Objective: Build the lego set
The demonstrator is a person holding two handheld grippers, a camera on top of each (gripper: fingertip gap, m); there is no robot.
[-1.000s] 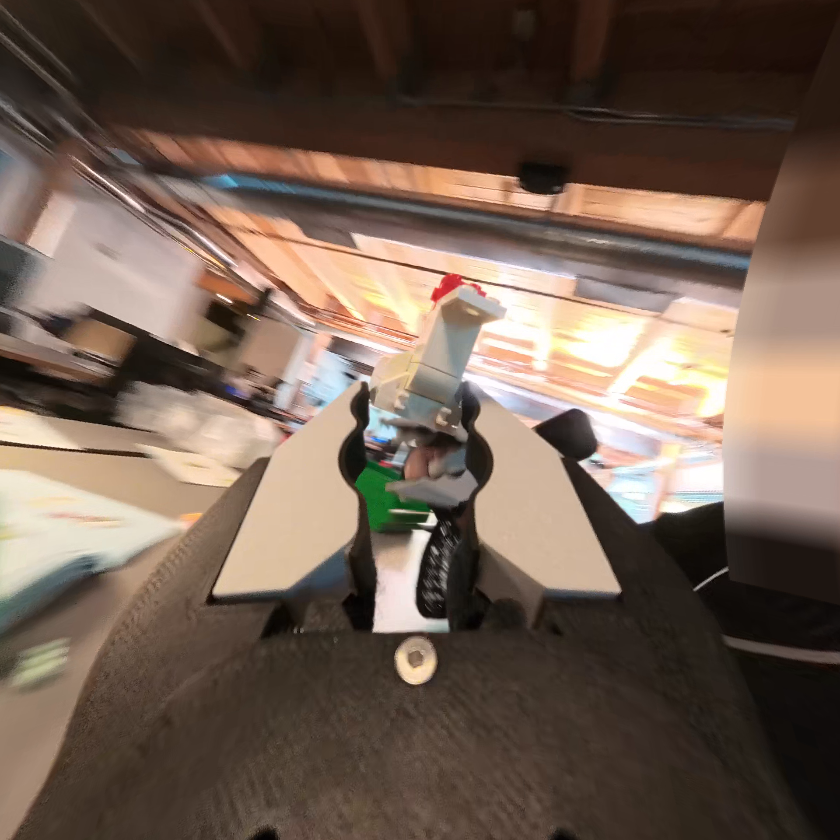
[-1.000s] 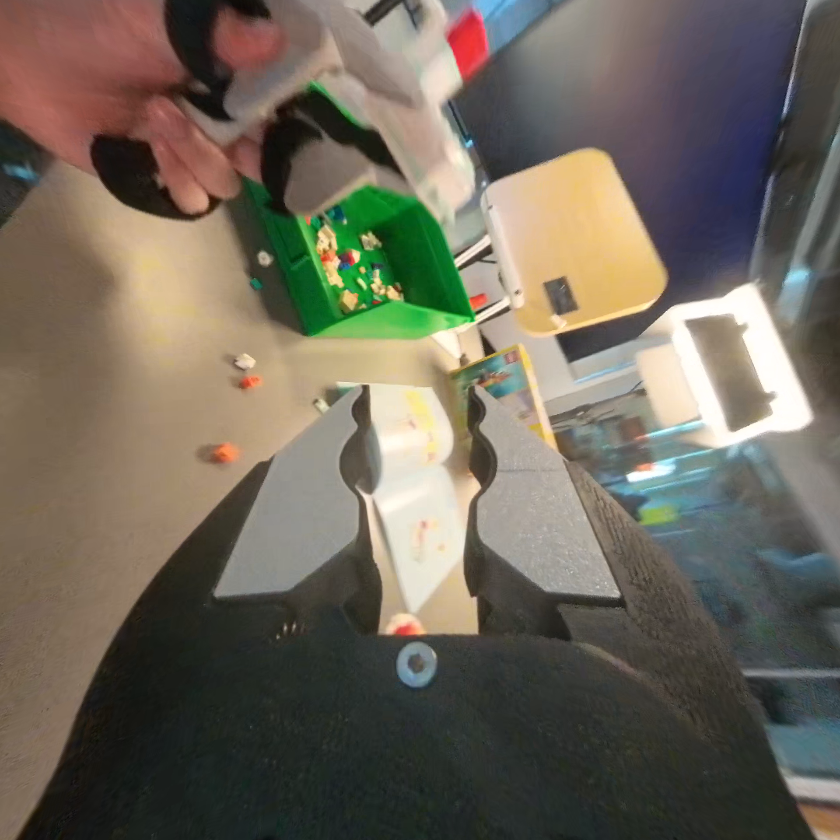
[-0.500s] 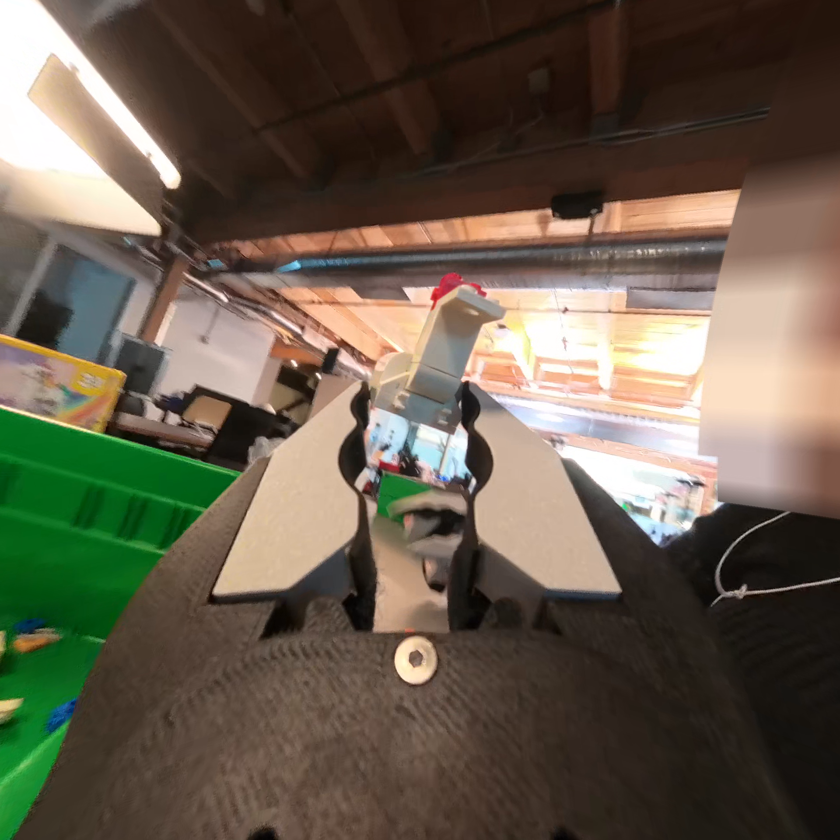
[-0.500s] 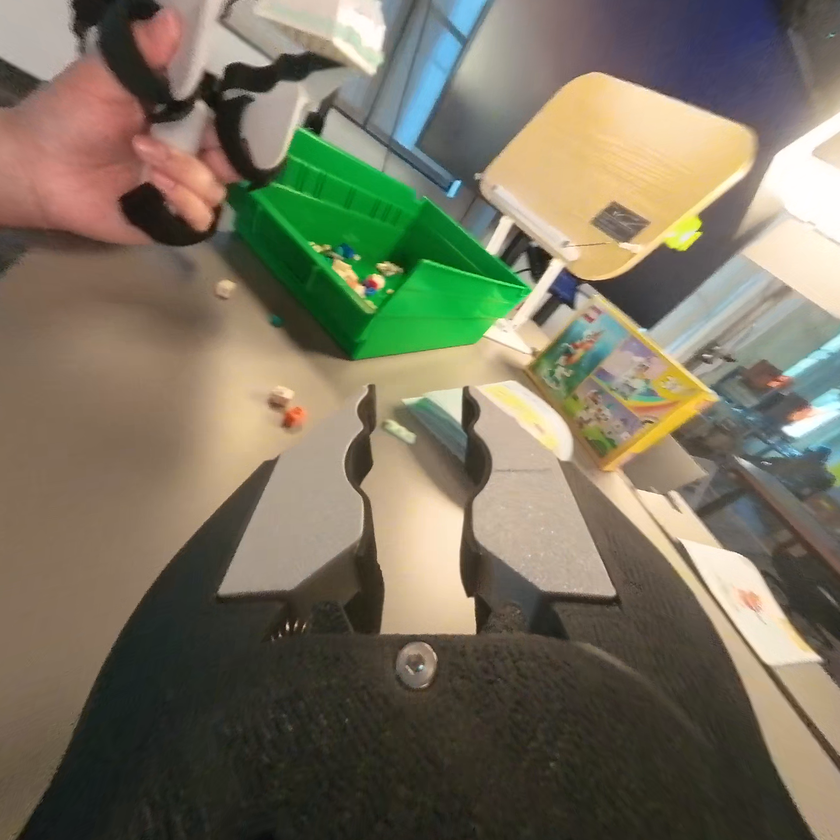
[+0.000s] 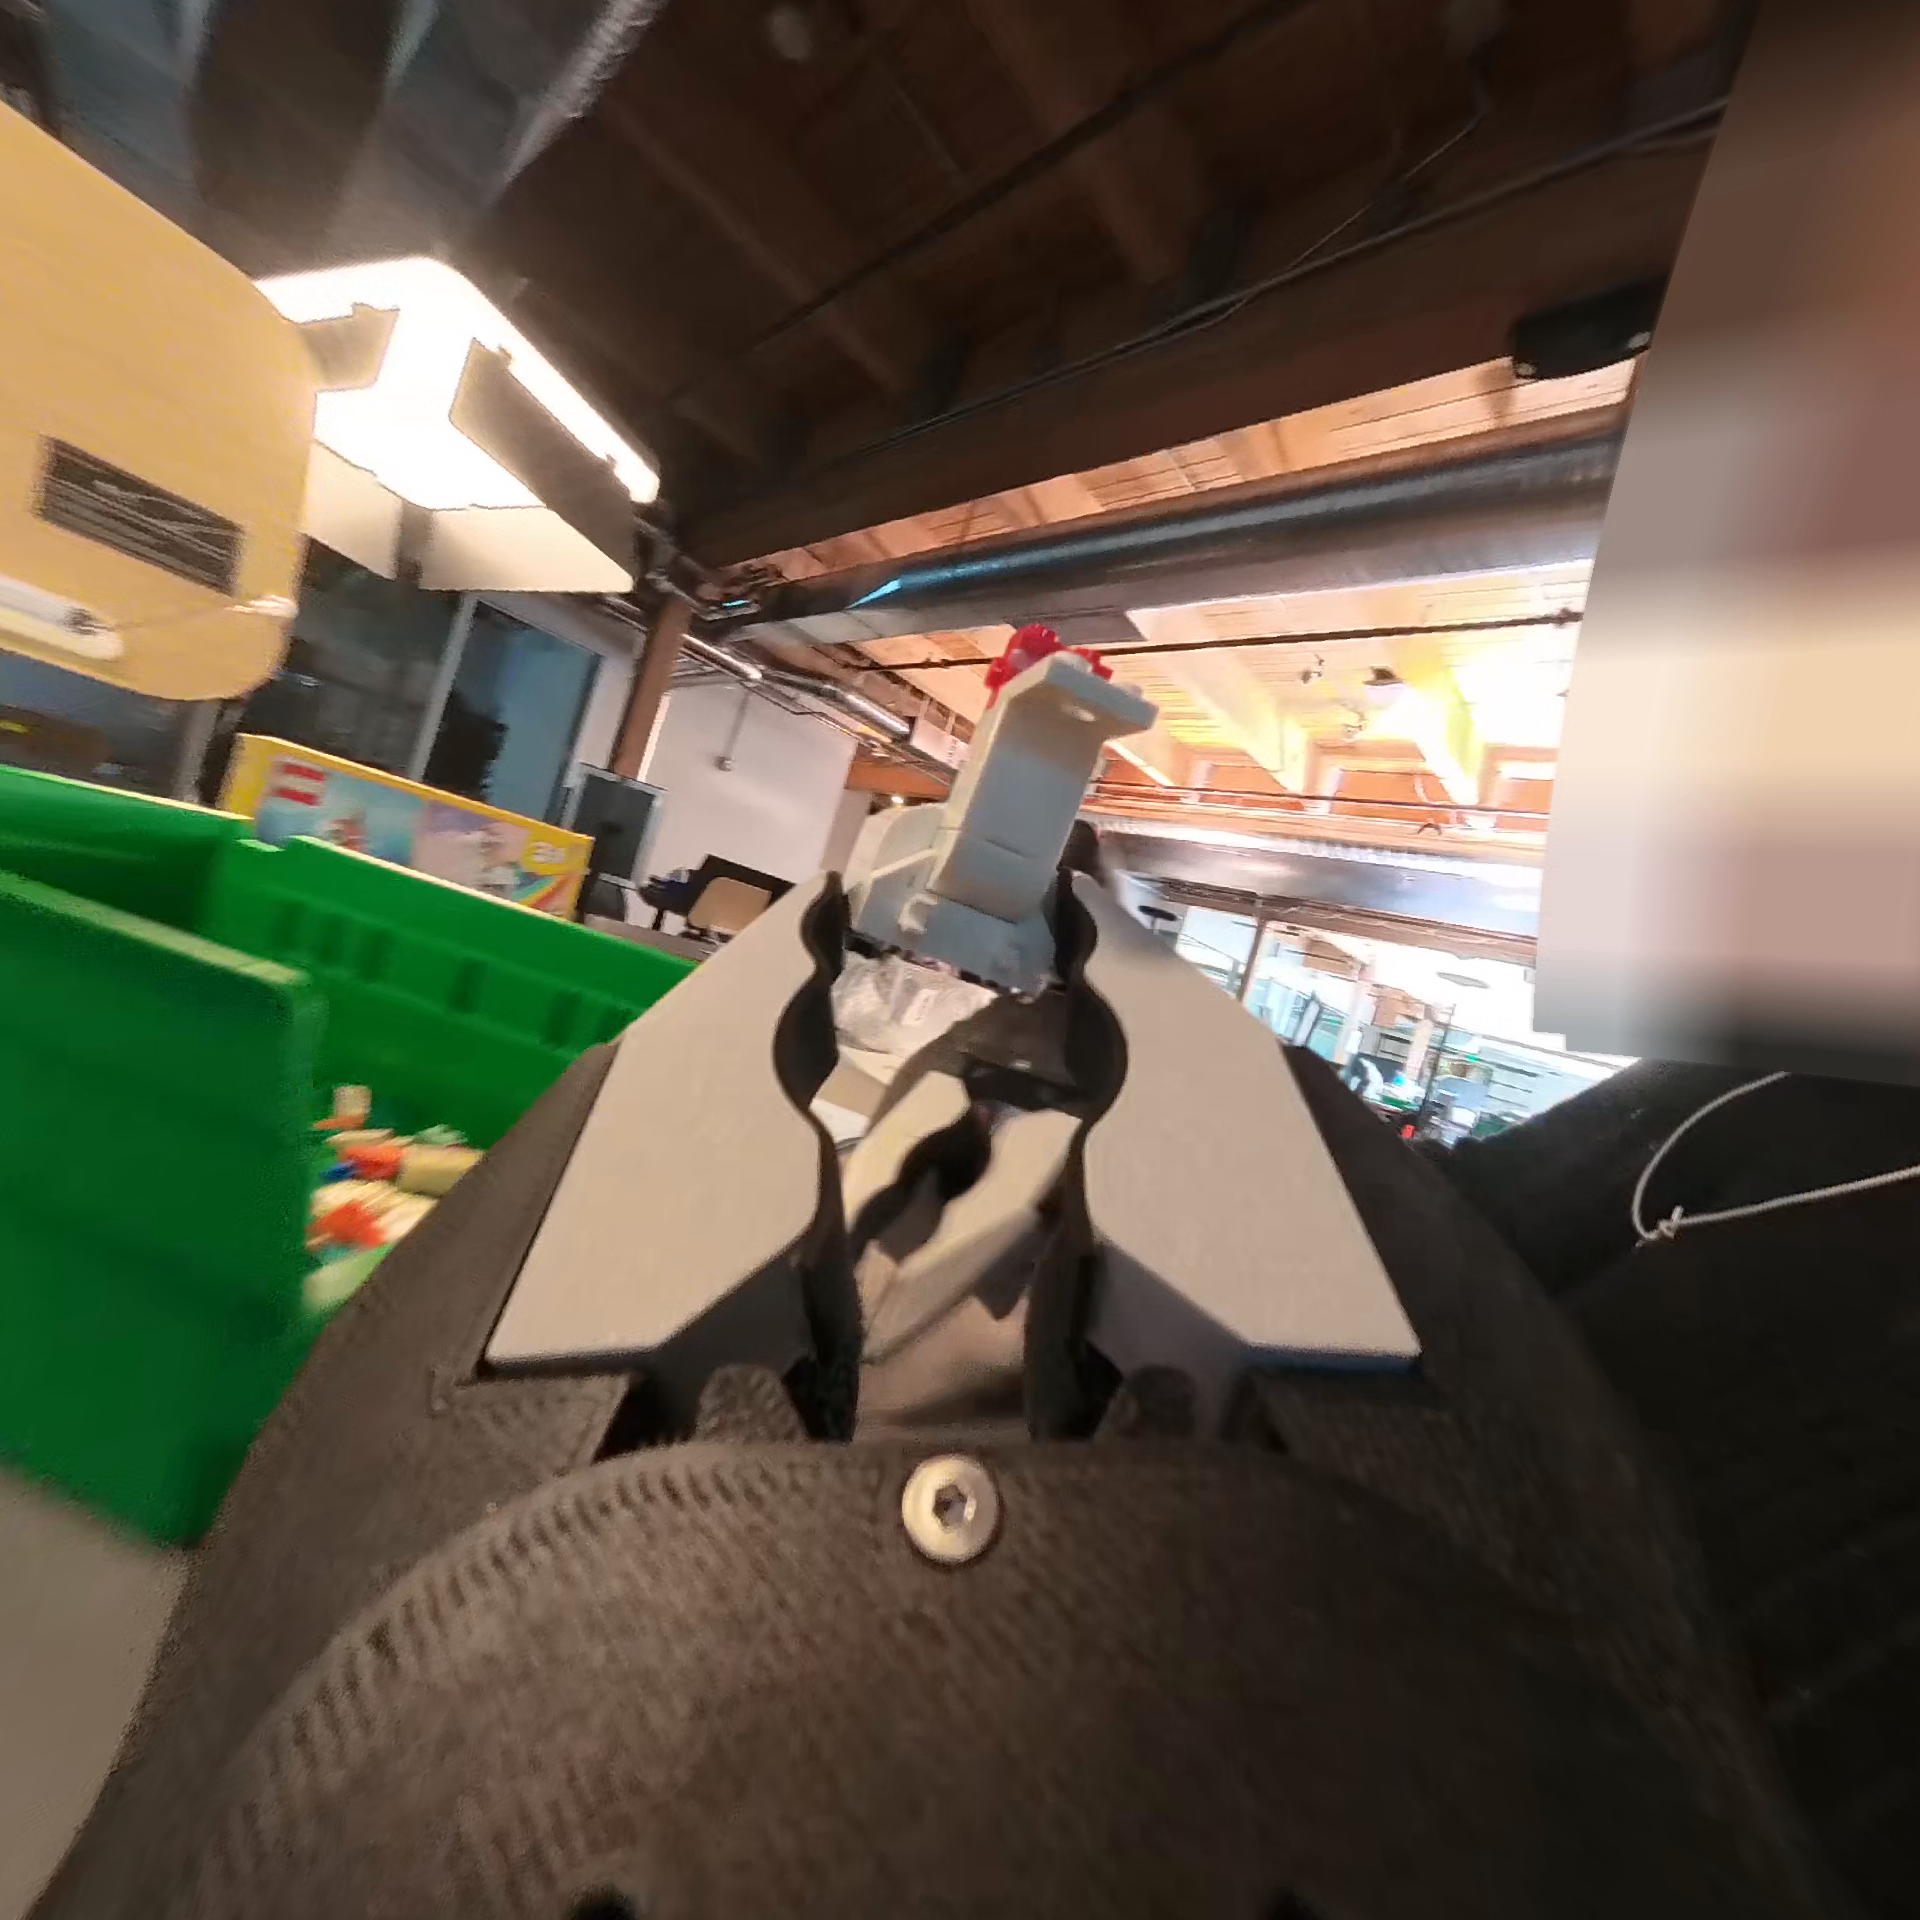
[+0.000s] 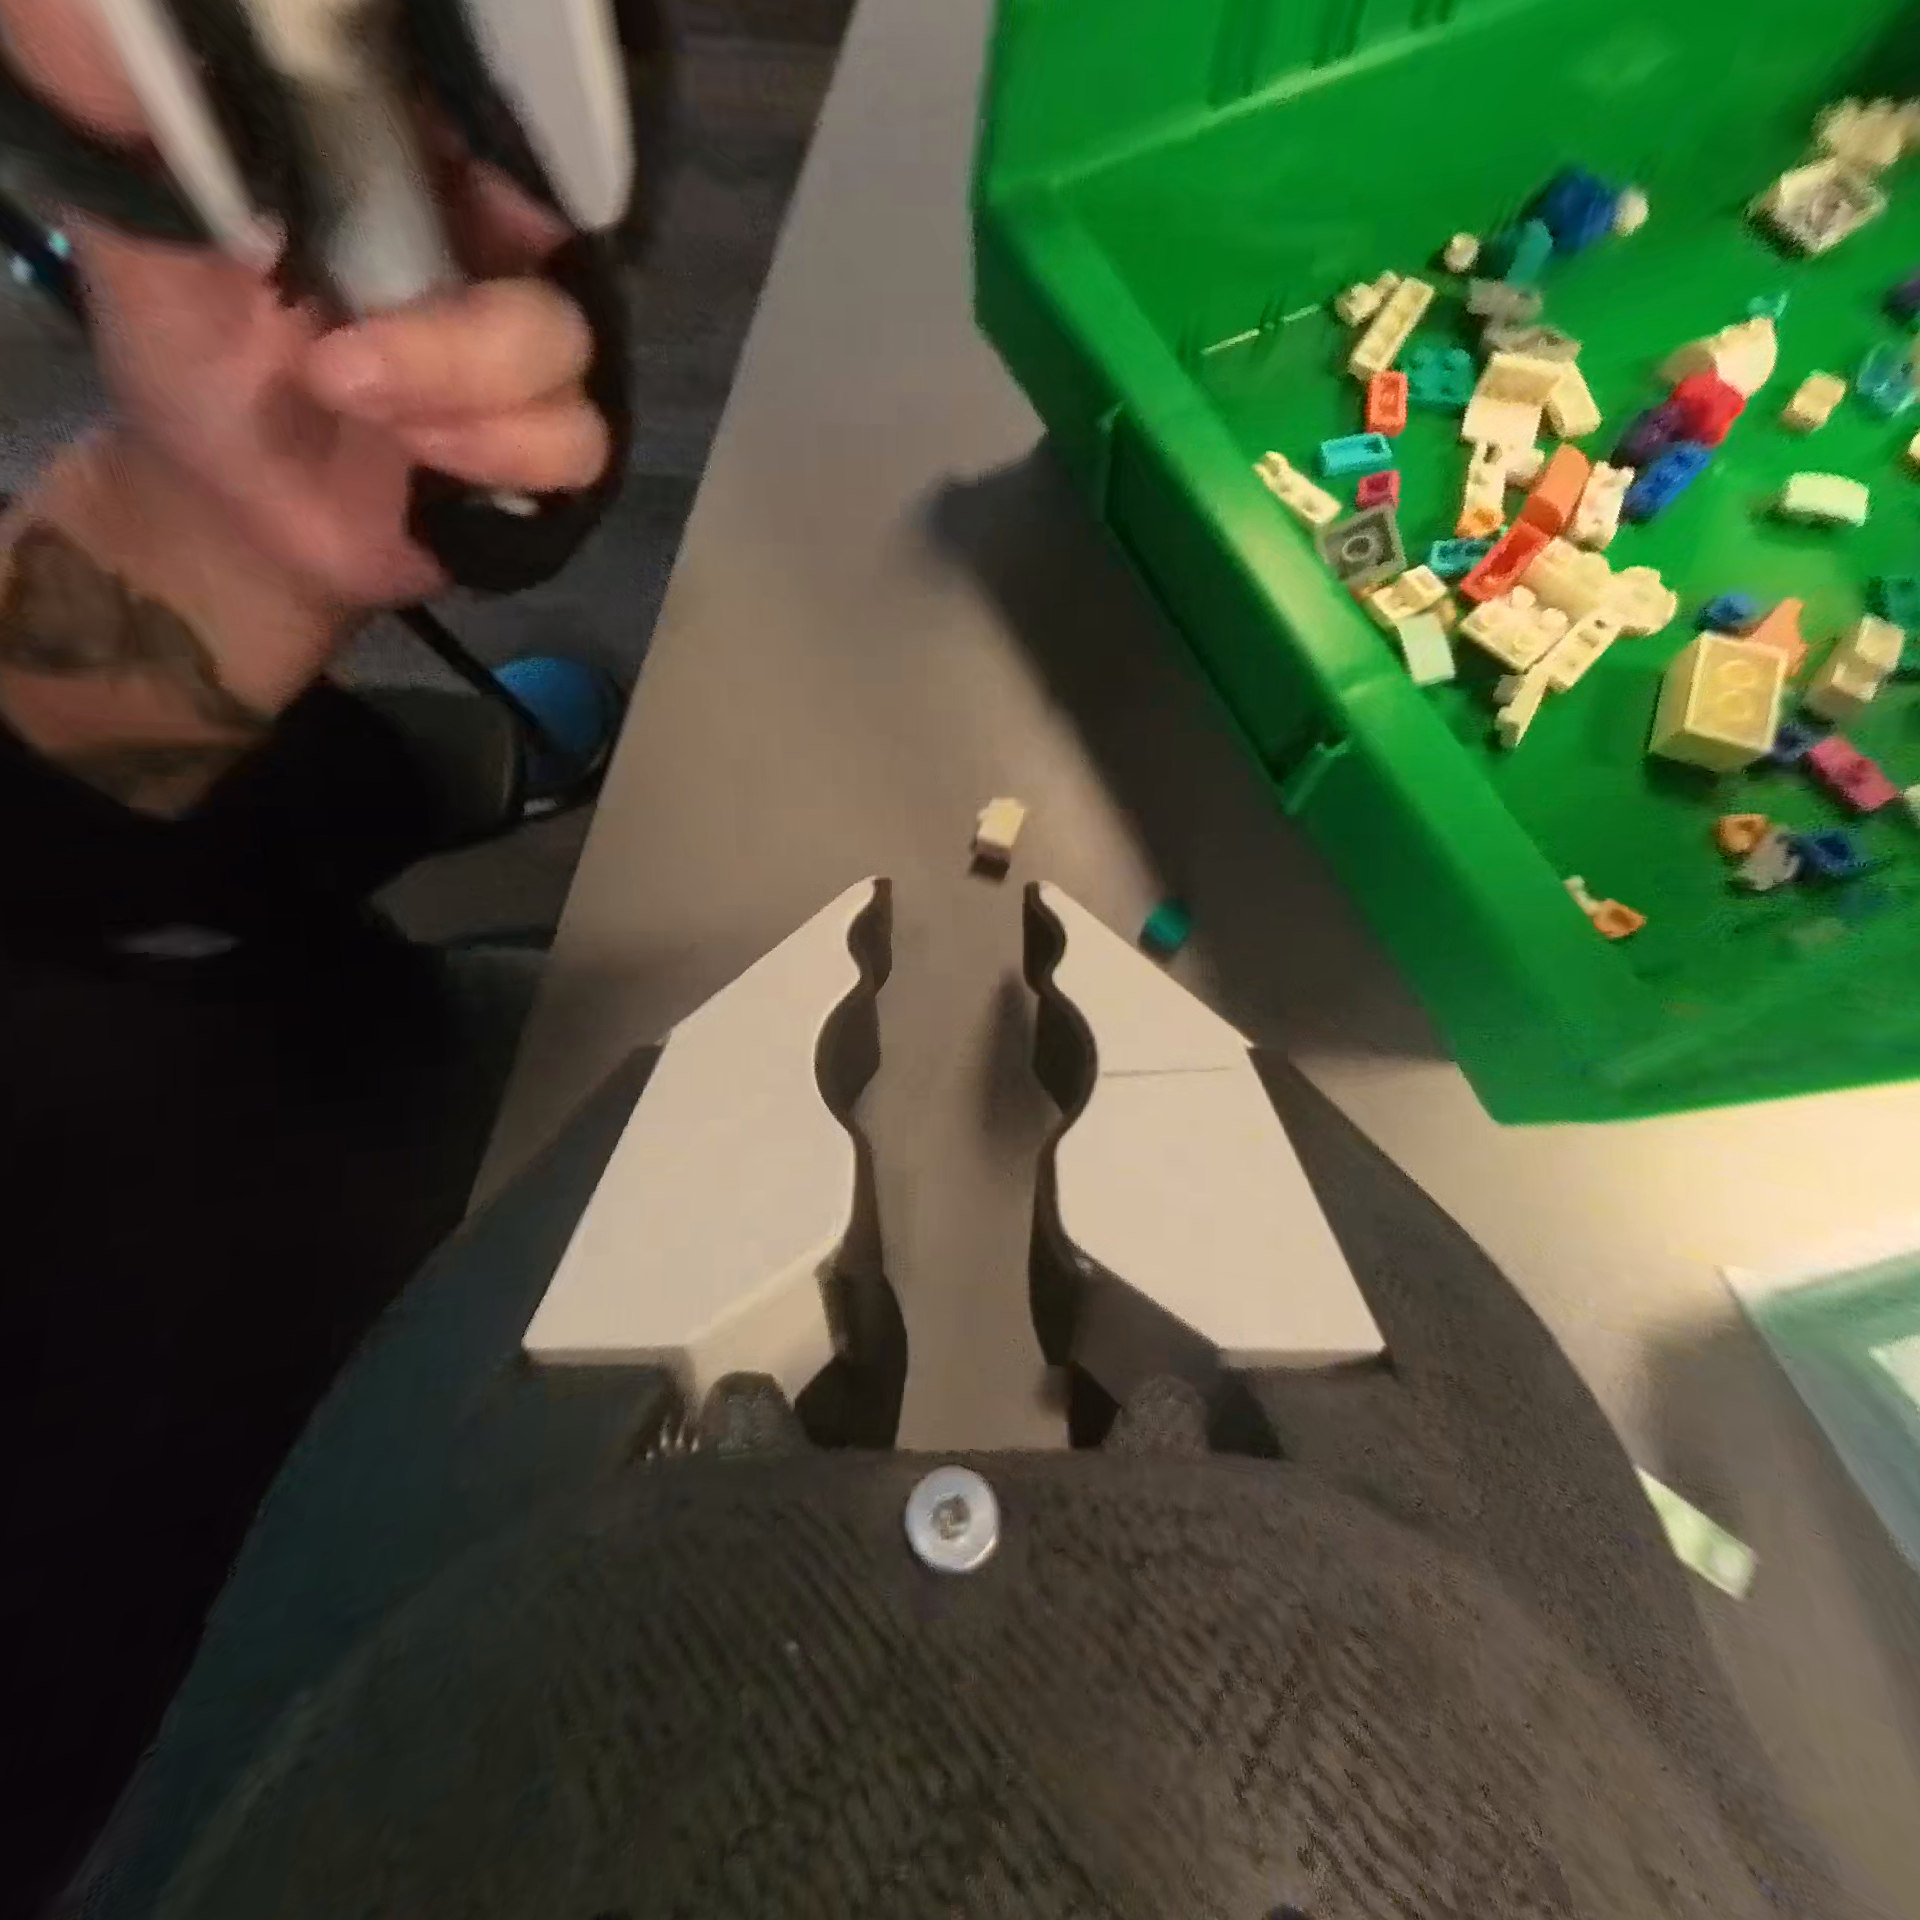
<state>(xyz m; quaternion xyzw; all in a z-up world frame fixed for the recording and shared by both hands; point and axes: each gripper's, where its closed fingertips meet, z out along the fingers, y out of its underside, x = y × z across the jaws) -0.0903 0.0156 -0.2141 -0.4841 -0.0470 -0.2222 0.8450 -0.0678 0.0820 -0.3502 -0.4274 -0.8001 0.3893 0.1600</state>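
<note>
My left gripper (image 5: 948,894) is shut on a white lego model (image 5: 1013,821) with a red piece (image 5: 1023,649) on top, and holds it up in the air, tilted. My right gripper (image 6: 956,885) is open and empty, low over the grey table (image 6: 831,582). A small cream brick (image 6: 997,829) lies just beyond its tips and a teal brick (image 6: 1166,925) lies to the right of them. The right gripper also shows in the left wrist view (image 5: 966,1153), below the model. A person's hand (image 6: 343,416) holding the left gripper shows blurred at the upper left of the right wrist view.
A green bin (image 6: 1195,436) with several loose bricks stands at the right of the right wrist view and shows at the left of the left wrist view (image 5: 145,1091). A yellow lego box (image 5: 416,821) stands behind it. A booklet (image 6: 1849,1371) lies at the lower right. The table's edge (image 6: 665,665) runs along the left.
My right gripper has swung down and left from the booklet and box to point at the table beside the bin. My left gripper has turned with the model still in it.
</note>
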